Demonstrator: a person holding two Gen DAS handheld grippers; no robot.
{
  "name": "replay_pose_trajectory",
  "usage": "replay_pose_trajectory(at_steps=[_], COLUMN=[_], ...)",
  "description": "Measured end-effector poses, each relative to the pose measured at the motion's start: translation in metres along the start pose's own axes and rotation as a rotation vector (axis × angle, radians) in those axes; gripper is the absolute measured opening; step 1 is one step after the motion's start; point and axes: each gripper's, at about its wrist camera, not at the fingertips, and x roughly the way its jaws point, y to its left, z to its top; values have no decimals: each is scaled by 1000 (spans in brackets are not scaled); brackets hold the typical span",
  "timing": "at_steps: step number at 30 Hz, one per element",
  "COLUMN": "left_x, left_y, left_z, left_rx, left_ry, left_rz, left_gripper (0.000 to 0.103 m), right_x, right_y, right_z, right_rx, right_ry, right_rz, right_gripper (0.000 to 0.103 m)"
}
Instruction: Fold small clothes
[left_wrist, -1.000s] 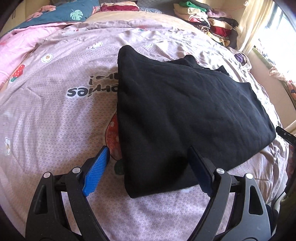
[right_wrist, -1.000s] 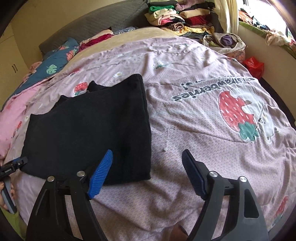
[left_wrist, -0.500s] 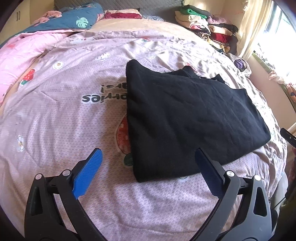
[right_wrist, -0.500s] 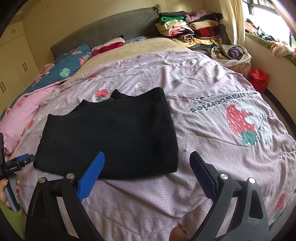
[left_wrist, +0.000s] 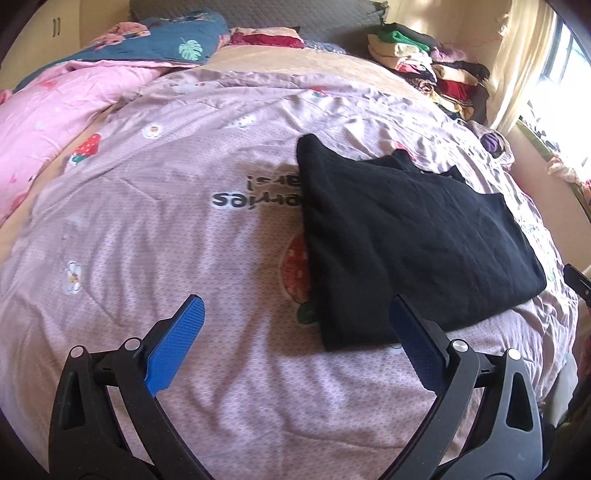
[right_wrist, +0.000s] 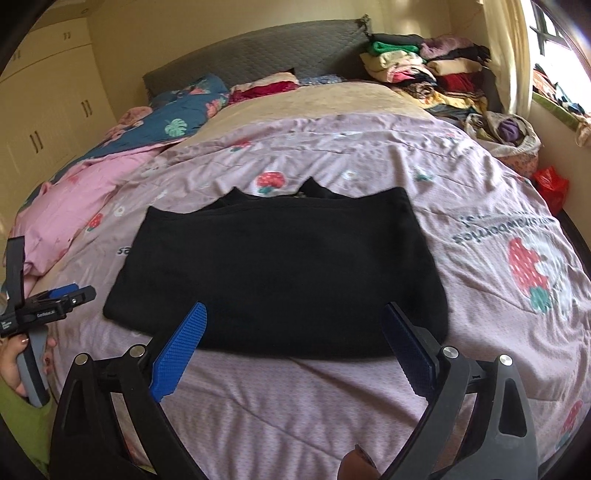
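A black garment (left_wrist: 406, 236) lies folded flat on the pink strawberry-print quilt (left_wrist: 166, 236). In the right wrist view it lies in the middle (right_wrist: 280, 269) on the quilt (right_wrist: 480, 221). My left gripper (left_wrist: 295, 332) is open and empty, held above the quilt just left of the garment's near corner. My right gripper (right_wrist: 295, 336) is open and empty, held before the garment's near edge. The left gripper also shows at the left edge of the right wrist view (right_wrist: 62, 299), held in a hand.
A pile of folded clothes (right_wrist: 424, 74) stands at the bed's far right corner. A pink blanket (left_wrist: 55, 103) and a blue leaf-print pillow (right_wrist: 184, 107) lie at the far left. A bag of clothes (right_wrist: 506, 133) and a red bag (right_wrist: 552, 184) sit beside the bed.
Both grippers have pulled back and risen away from the black garment. The left one has swung left; the right one now faces the garment's middle. The garment has not moved.
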Motion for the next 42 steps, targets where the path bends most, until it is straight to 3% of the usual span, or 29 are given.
replay_pose_trajectory(at_steps=[12,17,26,32,42], left_x=[-17,-9,38,75,113], left_y=[44,54,50,47,34], left_z=[15,31,63,82,97], left_rx=[-90,-94,-94,-114,-104], left_ry=[-83,-82,-24,31,100], left_rz=[59,85,3,-72,-133], left_gripper=[94,94,94,94,93], right_x=[59,89,122,120,137], right_y=[102,139,166,178,210], right_z=[23,20,-10,-27,-48], right_rx=[-207,-307,-439,-521,-704], right_ry=[36,81,131,111,96], right_rz=[158,177,113,59,-60], right_gripper=[96,96,96,97,98])
